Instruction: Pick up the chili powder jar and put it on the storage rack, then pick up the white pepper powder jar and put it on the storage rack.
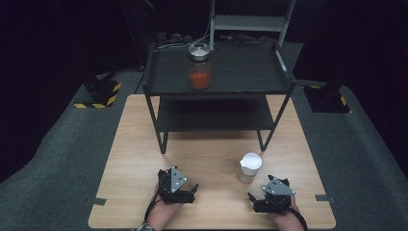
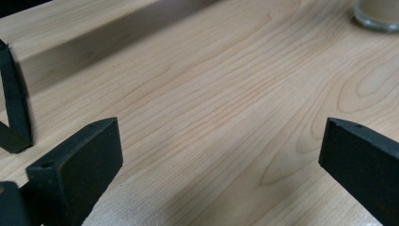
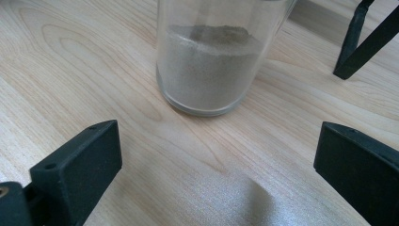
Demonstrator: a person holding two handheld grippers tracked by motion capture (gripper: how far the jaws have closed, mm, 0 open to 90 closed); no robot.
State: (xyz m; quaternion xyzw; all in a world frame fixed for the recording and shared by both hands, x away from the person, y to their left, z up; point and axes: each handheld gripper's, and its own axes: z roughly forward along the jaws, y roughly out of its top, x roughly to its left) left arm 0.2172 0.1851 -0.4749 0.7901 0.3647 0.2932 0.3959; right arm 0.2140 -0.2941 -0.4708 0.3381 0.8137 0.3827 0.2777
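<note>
The right gripper (image 1: pixel 260 198) is held low over the table (image 1: pixel 134 159) with jaws spread wide, just before a white-lidded glass jar (image 1: pixel 249 168) of pale powder. The left gripper (image 1: pixel 188 192) is likewise held apart, gripping nothing, well apart from that jar.

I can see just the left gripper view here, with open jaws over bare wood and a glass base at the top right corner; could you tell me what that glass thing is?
Observer: It is a clear jar partly filled with a pale sandy powder, standing upright on the table.
Operator: Thank you. Does it have a lid?
Observer: Yes, a white cap.
Operator: And which gripper is nearer it?
Observer: The right gripper, open, jaws pointing at the jar.
</note>
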